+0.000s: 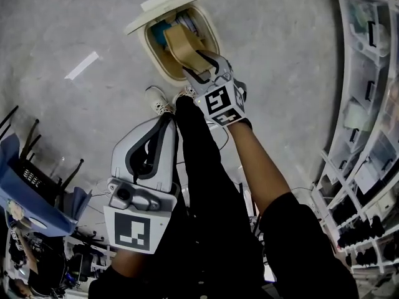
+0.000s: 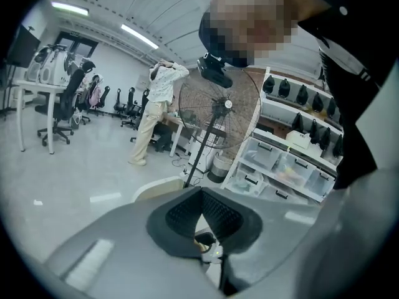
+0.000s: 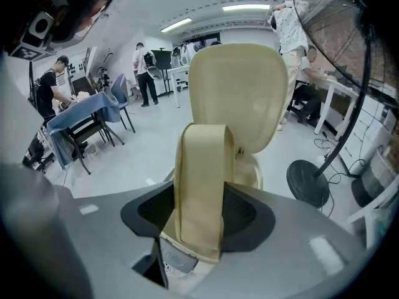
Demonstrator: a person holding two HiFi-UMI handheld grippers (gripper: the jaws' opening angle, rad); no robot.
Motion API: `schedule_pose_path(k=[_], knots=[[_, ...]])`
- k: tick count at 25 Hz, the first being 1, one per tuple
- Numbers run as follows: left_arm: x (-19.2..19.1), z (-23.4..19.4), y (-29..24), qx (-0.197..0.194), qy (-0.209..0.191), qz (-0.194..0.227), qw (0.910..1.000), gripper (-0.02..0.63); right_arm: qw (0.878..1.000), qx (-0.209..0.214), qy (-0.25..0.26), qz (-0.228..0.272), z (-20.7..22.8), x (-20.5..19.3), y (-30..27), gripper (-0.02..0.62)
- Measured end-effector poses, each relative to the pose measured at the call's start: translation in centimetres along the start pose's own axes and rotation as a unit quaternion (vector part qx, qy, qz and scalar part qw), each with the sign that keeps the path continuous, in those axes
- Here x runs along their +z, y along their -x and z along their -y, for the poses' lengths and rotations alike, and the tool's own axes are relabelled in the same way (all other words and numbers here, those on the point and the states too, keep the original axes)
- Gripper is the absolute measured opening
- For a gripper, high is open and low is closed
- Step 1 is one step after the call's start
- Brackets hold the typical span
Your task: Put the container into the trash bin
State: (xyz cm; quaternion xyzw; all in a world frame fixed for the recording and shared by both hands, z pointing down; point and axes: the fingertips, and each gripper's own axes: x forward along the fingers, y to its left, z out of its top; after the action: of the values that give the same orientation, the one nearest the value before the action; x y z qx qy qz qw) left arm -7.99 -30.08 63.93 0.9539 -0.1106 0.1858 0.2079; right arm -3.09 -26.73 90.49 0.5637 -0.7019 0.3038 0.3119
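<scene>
A cream trash bin (image 1: 154, 53) stands on the grey floor with its lid (image 1: 165, 5) swung up. My right gripper (image 1: 201, 67) is shut on a flat tan container (image 1: 179, 43) and holds its far end over the bin's mouth. In the right gripper view the container (image 3: 201, 179) stands up between the black pads (image 3: 249, 213), with the raised lid (image 3: 240, 92) just behind it. My left gripper (image 1: 169, 118) hangs lower by the person's leg, away from the bin. Its tips meet and it holds nothing (image 2: 201, 193).
Shelves with clear plastic boxes (image 1: 368, 104) line the right side. A fan on a stand (image 3: 310, 180) is close to the bin's right. A blue-covered table and chairs (image 1: 28, 192) are at the left. The person's shoes (image 1: 163, 104) are beside the bin. People stand farther off.
</scene>
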Motion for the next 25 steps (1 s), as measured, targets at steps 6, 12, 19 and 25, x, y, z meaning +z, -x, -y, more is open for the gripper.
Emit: schedule_pose_path(k=[6,12,19,25], knots=[[-0.6,-0.6,0.1,0.002,0.003,-0.004,1.0000,0.000,1.000,0.005,0.005,-0.021,-0.3,-0.8,-1.9,0.241],[-0.9,-1.1,0.3,0.002,0.006,-0.009,0.9999,0.000,0.999,0.022,0.025,-0.028,-0.7,-0.7,-3.1,0.239],[-1.1,-1.2,0.4,0.001,0.007,-0.012,0.9999,0.000,0.999,0.018,0.014,-0.036,-0.4,-1.1,-3.2,0.338],[-1.5,-1.4,0.1,-0.002,0.001,-0.016,0.9999,0.000,1.000,0.006,0.008,-0.028,0.2,-0.6,-2.6,0.329]])
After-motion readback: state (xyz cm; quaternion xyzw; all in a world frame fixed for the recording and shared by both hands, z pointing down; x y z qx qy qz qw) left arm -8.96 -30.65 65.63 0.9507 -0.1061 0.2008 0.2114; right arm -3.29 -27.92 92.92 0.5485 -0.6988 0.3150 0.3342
